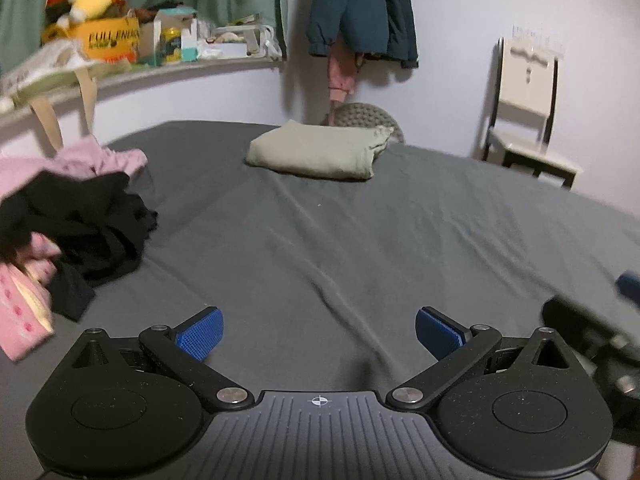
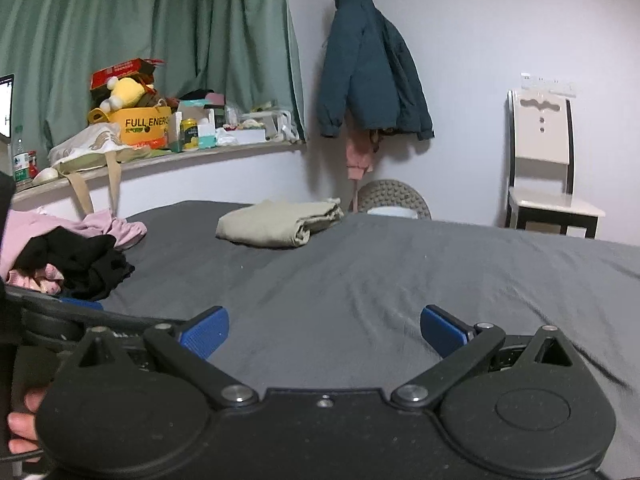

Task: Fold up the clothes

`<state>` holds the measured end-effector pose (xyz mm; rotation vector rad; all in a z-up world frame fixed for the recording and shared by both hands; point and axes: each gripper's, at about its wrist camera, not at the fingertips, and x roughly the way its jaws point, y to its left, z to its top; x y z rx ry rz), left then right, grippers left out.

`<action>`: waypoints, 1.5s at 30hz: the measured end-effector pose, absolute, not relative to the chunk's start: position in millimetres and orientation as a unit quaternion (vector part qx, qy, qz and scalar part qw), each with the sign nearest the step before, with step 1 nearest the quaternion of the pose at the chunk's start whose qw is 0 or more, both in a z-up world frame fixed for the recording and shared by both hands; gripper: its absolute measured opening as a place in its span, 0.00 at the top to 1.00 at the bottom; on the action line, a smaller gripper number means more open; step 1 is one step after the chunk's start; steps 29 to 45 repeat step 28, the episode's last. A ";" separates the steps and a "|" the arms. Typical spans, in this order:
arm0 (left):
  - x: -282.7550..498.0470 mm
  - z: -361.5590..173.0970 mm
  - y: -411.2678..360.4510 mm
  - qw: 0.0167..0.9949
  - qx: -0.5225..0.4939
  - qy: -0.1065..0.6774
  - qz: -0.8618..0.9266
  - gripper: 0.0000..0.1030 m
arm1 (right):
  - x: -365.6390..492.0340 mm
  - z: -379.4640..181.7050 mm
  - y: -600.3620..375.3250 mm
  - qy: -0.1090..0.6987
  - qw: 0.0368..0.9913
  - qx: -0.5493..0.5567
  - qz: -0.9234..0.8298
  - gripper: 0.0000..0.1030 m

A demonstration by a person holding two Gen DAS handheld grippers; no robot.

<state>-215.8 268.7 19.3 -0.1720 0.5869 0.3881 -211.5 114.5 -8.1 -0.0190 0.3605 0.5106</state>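
A folded beige-green garment lies at the far side of the grey bed sheet. A loose pile of black and pink clothes sits at the left. My left gripper hovers low over the sheet, open, nothing between its blue pads. My right gripper is open too and empty. In the left wrist view the right gripper's body shows at the right edge. The right wrist view catches the left gripper's body at the lower left, with a hand below it.
A cluttered shelf runs along the wall under a green curtain, with a tote bag hanging over its edge. A dark teal jacket hangs on the wall. A white chair and a grey stool stand beyond the bed.
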 end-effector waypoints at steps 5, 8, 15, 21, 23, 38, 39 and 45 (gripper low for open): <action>-212.0 16.1 263.2 0.935 -0.070 0.293 0.189 0.00 | -204.9 -12.2 120.4 0.205 0.946 -0.024 0.251 0.00; -209.3 16.1 259.7 0.933 -0.059 0.298 0.190 0.00 | -202.7 -14.6 121.8 0.216 0.943 -0.026 0.251 0.00; -207.2 15.7 260.4 0.930 -0.062 0.305 0.194 0.00 | -199.7 -17.4 122.6 0.230 0.941 -0.026 0.248 0.00; -207.2 14.2 261.5 0.928 -0.066 0.309 0.196 0.00 | -199.7 -18.6 123.2 0.235 0.939 -0.030 0.249 0.00; -207.4 14.1 261.5 0.929 -0.066 0.308 0.196 0.00 | -199.6 -18.5 123.1 0.236 0.939 -0.030 0.249 0.00; -206.7 14.4 260.8 0.928 -0.064 0.309 0.197 0.00 | -199.3 -18.8 122.8 0.236 0.939 -0.031 0.250 0.00; -206.7 14.4 260.8 0.928 -0.064 0.309 0.197 0.00 | -199.3 -18.8 122.8 0.236 0.939 -0.031 0.250 0.00; -206.7 14.4 260.8 0.928 -0.064 0.309 0.197 0.00 | -199.3 -18.8 122.8 0.236 0.939 -0.031 0.250 0.00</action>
